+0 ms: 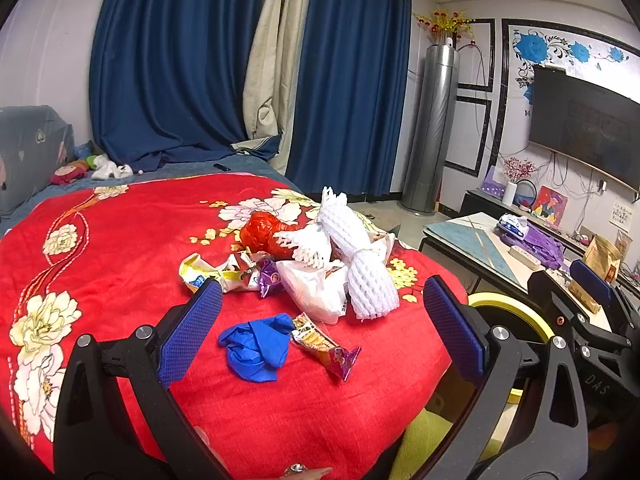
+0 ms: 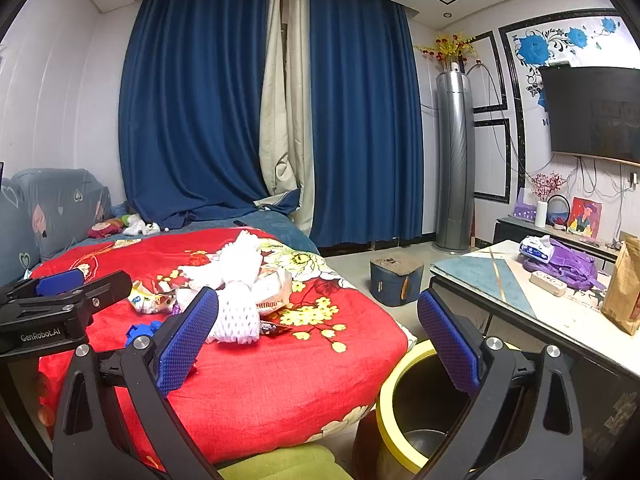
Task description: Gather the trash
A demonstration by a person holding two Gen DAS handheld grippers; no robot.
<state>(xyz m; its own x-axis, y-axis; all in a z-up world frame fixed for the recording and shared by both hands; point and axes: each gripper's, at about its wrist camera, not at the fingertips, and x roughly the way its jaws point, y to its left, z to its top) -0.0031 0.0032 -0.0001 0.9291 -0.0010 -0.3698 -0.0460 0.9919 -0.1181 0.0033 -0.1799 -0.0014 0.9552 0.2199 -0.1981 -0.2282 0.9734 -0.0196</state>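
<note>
- Left gripper (image 1: 322, 328): jaws spread wide, nothing between the blue pads, held above a red floral blanket (image 1: 120, 264).
- Between its jaws, nearest: crumpled blue glove (image 1: 256, 346) lying flat on the blanket; touching its right edge, an orange-and-purple snack wrapper (image 1: 326, 346).
- Beyond the jaws, centred: the trash pile. White foam fruit net (image 1: 362, 264) on top, white plastic bag (image 1: 316, 288) under it, red plastic bag (image 1: 266, 234) behind, yellow wrapper (image 1: 208, 272) just past the left pad, small purple wrapper (image 1: 270, 280) beside it.
- Right of the right pad: rim of a yellow bin (image 1: 508, 308), off the blanket's edge.
- Right gripper (image 2: 318, 338): jaws released, wide apart, empty; also seen at the far right in the left wrist view.
- Between its jaws: blanket edge; the yellow bin, with a dark interior, sits low, just inside the right pad.
- The foam net lies just beyond its left pad, the pile behind that; the glove is partly hidden by that pad.
- Left of its jaws: the left gripper, over the blanket.
- Right of its jaws: coffee table (image 2: 480, 276) carrying a purple bag (image 2: 568, 266).
</note>
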